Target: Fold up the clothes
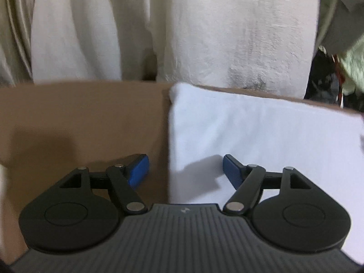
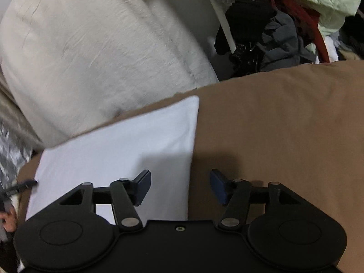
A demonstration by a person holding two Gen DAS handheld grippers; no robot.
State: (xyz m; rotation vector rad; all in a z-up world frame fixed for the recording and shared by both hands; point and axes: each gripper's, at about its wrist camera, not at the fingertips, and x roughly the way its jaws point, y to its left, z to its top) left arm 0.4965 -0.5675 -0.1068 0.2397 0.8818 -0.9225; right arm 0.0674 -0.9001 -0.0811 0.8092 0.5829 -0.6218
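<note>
A brown sheet [image 1: 79, 118] covers the flat work surface and fills the lower half of both wrist views; behind it stands a large cream plush blanket [image 1: 204, 34], hanging in thick vertical folds in the left view and bulging like a cushion in the right view; at the far right of the surface a heap of mixed clothes [image 2: 284, 22] in pale green, red, grey and black is piled up, crossed by a thin white rod; the folded white garment [image 1: 261, 141] lies flat on the brown sheet as a neat rectangle, its far corner near the foot of the blanket, its straight side edges running toward the cameras; the left gripper [image 1: 185, 169] hangs low over the garment's left edge with its jaws spread wide, one blue pad over the bare sheet and the other over the white cloth, nothing between them; the right gripper [image 2: 180, 185] straddles the garment's right edge in the same way, jaws wide apart and empty, one pad above the white cloth and the other above the sheet; whether any pad touches the fabric cannot be told; a bit of a hand [image 2: 9, 221] shows at the right view's left border
</note>
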